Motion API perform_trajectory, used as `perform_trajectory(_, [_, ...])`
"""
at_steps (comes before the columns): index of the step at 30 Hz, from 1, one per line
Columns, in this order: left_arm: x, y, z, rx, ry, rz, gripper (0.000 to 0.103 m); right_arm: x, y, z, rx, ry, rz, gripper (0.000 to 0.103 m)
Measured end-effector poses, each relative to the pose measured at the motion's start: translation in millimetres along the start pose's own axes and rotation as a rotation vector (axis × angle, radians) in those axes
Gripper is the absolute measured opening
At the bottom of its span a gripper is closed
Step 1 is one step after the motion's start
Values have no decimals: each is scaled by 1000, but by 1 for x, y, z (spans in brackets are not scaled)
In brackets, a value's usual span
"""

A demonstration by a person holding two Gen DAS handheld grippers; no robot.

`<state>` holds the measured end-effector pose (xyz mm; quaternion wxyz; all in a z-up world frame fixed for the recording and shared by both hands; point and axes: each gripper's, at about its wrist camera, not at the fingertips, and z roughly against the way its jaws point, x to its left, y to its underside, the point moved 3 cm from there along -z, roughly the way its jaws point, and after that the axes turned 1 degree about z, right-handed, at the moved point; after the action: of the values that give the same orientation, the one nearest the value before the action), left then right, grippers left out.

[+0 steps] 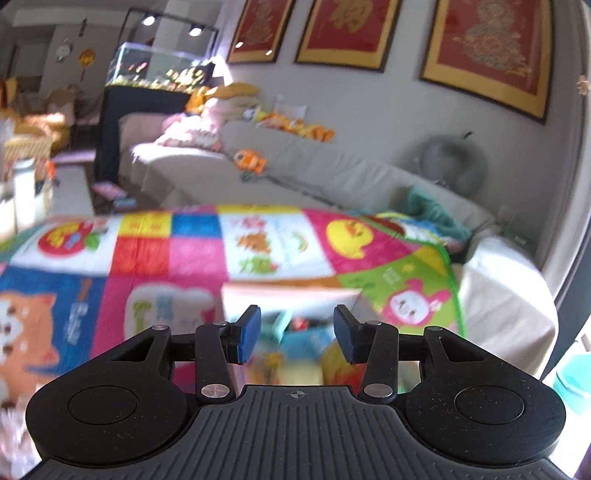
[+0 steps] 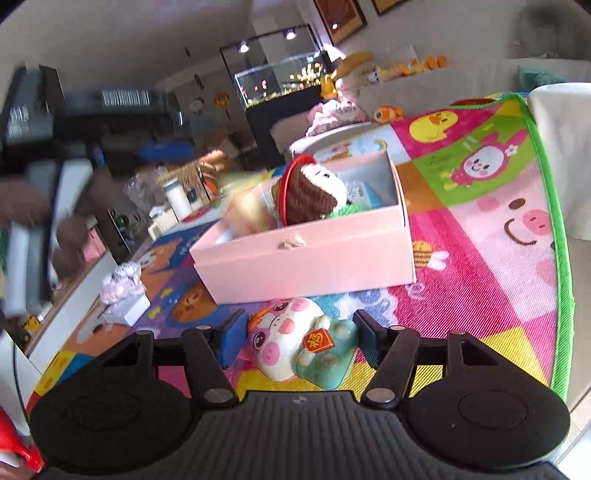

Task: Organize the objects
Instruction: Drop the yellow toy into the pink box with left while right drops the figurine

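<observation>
Room, left wrist view: a living room with a grey sofa [image 1: 295, 173] strewn with soft toys, red-and-gold framed pictures [image 1: 347, 29] on the wall and a lit fish tank [image 1: 159, 66] at the far left.
Surface, left wrist view: a bright patchwork play mat [image 1: 166, 251] covers it – whether floor or a low platform I cannot tell.
Left claw [image 1: 293, 338]: spread, nothing between its blue pads; it hovers above the pink box [image 1: 288, 295], whose contents blur out below it.
Likely reason: it looks parked over the box, ready to steady it or receive something – a judgement only.

Surface, right wrist view: the same play mat [image 2: 491, 258] with a green border, cartoon animals printed on it.
Pink box [image 2: 306, 258]: open-topped, sitting on the mat; a knitted doll with brown hair [image 2: 314, 192] lies inside beside other blurred items.
Pig figurine [image 2: 306, 347]: a glossy white-and-pink piece in a teal outfit, lying on the mat just in front of the box.
Right claw [image 2: 299, 339]: spread wide, one finger on each side of the figurine, apparently not yet pinching it.
Why so placed: the straddle suggests a grasp is about to close, then a short lift into the box.
Caution: the glaze looks slippery, so a firm squeeze seems wise.
Nearby: a small white box with a pale frilly toy [image 2: 123, 291] on the mat's left part.
</observation>
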<state>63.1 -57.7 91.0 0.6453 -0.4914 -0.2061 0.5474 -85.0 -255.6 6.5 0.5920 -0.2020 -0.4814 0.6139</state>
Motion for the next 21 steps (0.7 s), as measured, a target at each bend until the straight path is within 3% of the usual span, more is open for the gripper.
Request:
perform_trajectory(5, [36, 43, 27, 24, 2, 50, 47, 4, 0, -5, 18, -7, 24, 63])
perform_trajectory(10, [66, 100, 55, 76, 11, 30, 47, 15, -15, -9, 21, -9, 78, 63])
perform_trajectory(15, [84, 122, 67, 56, 39, 64, 47, 32, -81, -12, -30, -113, 99, 63])
perform_trajectory(21, [92, 122, 68, 45, 66, 133, 47, 54, -158, -73, -38, -23, 180, 63])
